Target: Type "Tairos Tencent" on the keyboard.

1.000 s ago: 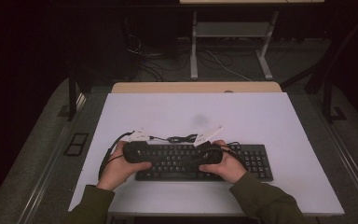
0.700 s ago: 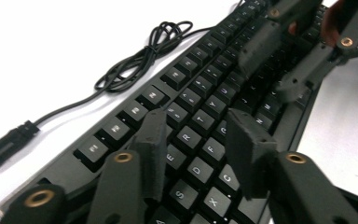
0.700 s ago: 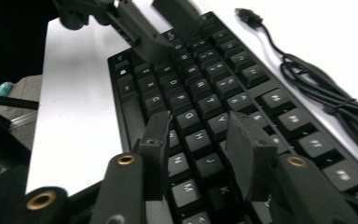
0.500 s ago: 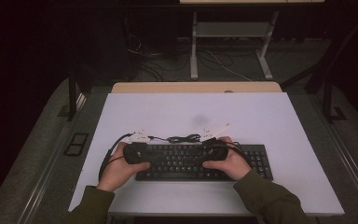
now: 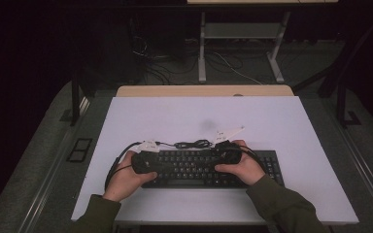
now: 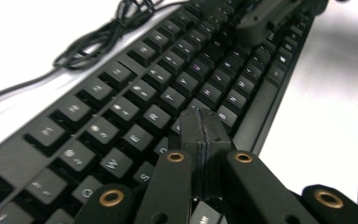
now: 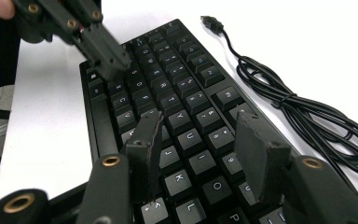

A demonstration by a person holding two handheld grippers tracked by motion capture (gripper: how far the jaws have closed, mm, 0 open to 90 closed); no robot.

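Observation:
A black keyboard [image 5: 199,171] lies at the near edge of the white table [image 5: 175,116]. My left gripper [image 6: 200,122] is shut, its jaws having just closed flat together with nothing between them. Its tip rests over the left-hand letter keys [image 6: 156,114]. My right gripper [image 7: 198,126] hovers over the right-hand letter keys [image 7: 186,137], open with nothing between its jaws, which have just been opening. In the high view the left gripper [image 5: 162,162] and the right gripper [image 5: 216,158] point at each other across the keyboard.
The keyboard's black cable [image 5: 192,144] lies bundled on the table just behind it, its plug [image 7: 210,21] loose. A wooden strip [image 5: 204,91] borders the table's far edge. Desk legs and cables [image 5: 233,63] stand on the floor beyond.
The right hand has shifted slightly to the right along the keyboard. The left hand has stayed where it was.

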